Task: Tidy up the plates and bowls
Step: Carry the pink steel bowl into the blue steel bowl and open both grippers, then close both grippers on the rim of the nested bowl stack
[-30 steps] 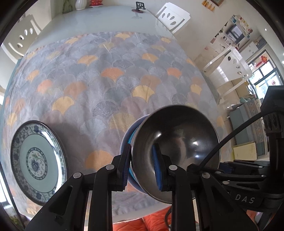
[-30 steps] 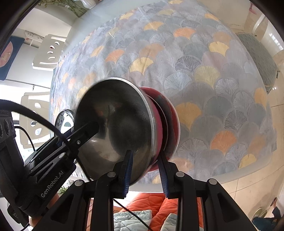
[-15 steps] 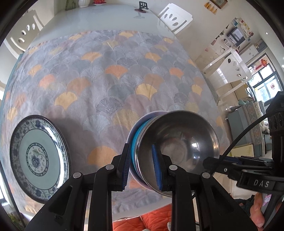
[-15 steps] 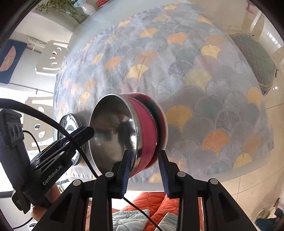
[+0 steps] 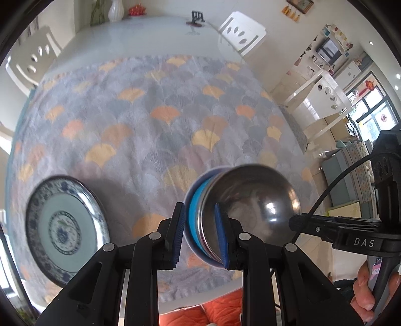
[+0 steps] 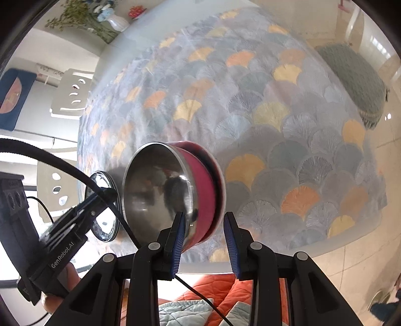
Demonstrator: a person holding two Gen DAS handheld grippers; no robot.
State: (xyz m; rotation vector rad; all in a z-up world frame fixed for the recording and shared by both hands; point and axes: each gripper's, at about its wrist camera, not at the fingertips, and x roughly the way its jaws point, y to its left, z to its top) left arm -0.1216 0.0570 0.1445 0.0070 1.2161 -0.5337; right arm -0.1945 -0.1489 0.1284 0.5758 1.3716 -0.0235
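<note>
A stack of bowls is held tilted above the table's near edge: a steel-lined bowl (image 5: pixel 253 200) nested in outer bowls with a blue side (image 5: pixel 194 220). My left gripper (image 5: pixel 200 233) is shut on the stack's near rim. In the right wrist view the same stack shows a steel inside (image 6: pixel 155 190) and a pink side (image 6: pixel 203 190). My right gripper (image 6: pixel 204 243) stands open around its rim, the pads apart from it. A blue-and-white patterned plate (image 5: pixel 62 230) lies flat at the left, also seen in the right wrist view (image 6: pixel 102 208).
The round table wears a grey fan-patterned cloth (image 5: pixel 155 120) with orange and yellow fans. White chairs (image 5: pixel 240 30) stand around it. A vase (image 5: pixel 115 11) and a small stand (image 5: pixel 198 18) sit at the far side. Orange cushions (image 5: pixel 220 311) lie below the near edge.
My right gripper has opened and its pads have come off the bowl rim. The bowl stack has moved away and looks smaller in both views; my left gripper still holds it.
</note>
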